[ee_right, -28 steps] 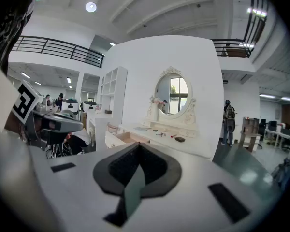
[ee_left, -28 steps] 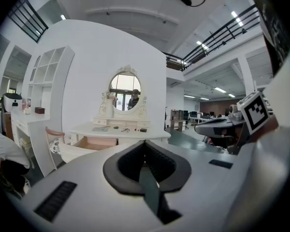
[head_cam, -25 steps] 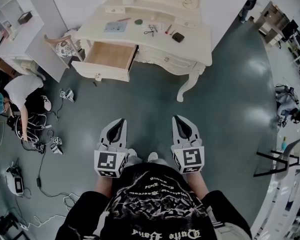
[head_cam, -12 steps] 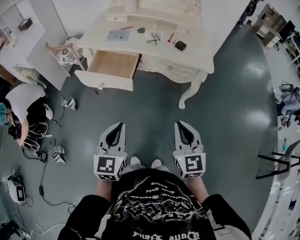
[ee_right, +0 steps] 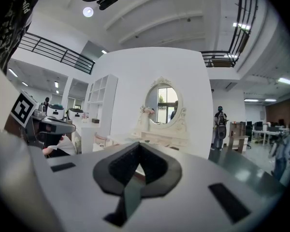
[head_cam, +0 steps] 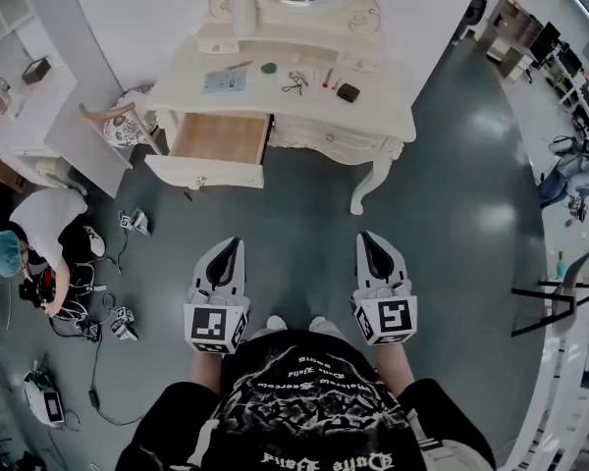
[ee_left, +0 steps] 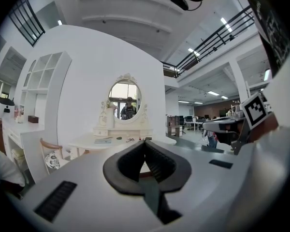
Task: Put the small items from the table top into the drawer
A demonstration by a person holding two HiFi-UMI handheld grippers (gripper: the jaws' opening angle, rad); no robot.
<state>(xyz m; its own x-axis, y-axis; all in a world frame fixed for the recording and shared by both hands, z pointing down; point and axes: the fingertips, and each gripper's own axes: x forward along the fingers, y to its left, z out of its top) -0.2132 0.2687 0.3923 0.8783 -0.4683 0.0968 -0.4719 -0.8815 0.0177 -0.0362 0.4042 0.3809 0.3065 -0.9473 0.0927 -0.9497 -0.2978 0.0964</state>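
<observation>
Since the table (head_cam: 398,116) stands well off, its small items (head_cam: 294,82) look indistinct

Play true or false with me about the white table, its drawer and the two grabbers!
1. The drawer of the dressing table is pulled open. True.
2. The drawer is full of things. False: only its bare wooden bottom shows.
3. The left gripper holds the small black box. False: its jaws are together with nothing between them, and the box lies on the table top.
4. The right gripper is shut and empty, out over the floor short of the table. True.
5. A small green round thing lies on the table top. True.
</observation>
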